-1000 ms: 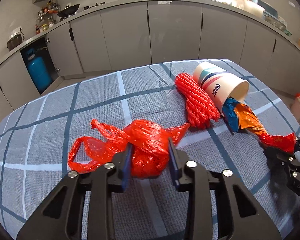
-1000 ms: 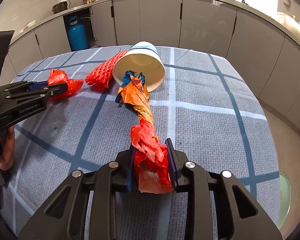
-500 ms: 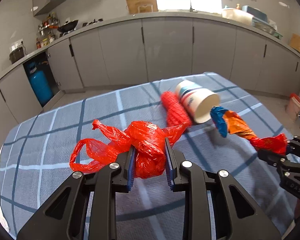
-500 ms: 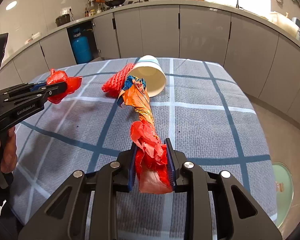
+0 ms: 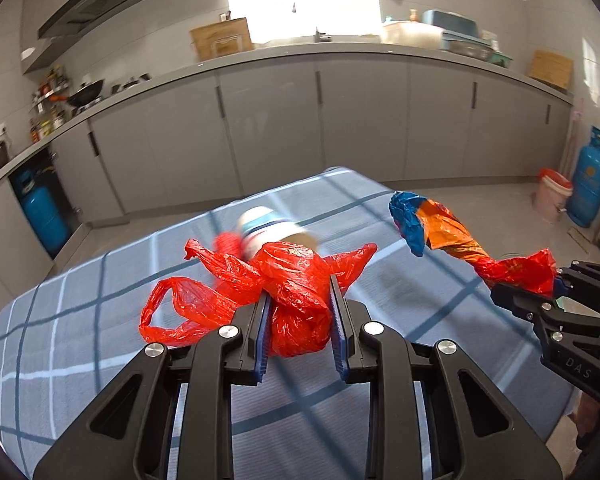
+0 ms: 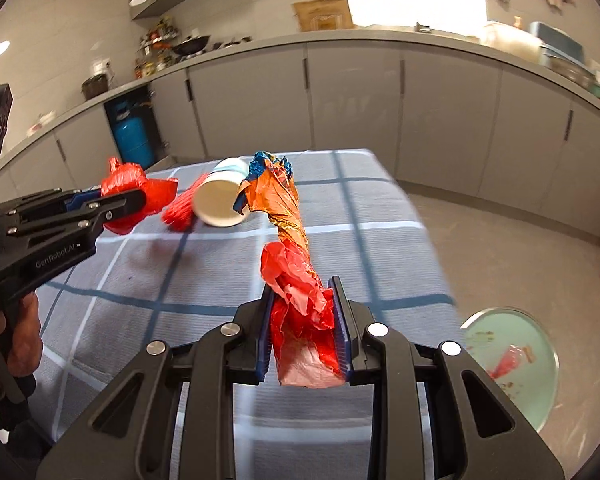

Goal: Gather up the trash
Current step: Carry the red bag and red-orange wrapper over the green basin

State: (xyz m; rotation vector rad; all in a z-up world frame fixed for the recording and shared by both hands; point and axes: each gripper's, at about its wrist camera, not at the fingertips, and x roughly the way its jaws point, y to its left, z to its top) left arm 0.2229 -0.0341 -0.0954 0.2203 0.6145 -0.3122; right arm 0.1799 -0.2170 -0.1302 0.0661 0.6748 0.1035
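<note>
Both grippers tilt downward above the table [image 5: 100,320], jaws clenched on red bag [image 5: 296,300] and twisted wrapper [image 6: 300,304].

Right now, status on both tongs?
Left tongs shut on red bag. Right tongs shut on twisted wrapper. Cup, red netting on table. Nothing blocking.

The desk [image 6: 372,216] wears a grey-blue cloth checked with dark blue and white lines. On it lie a red plastic bag [image 5: 288,296], a blue-orange-red wrapper [image 6: 288,216] and a white cup [image 6: 220,202].

Checked tablecloth [image 6: 380,208], paper cup [image 6: 220,206], red netting [image 6: 182,208]
</note>
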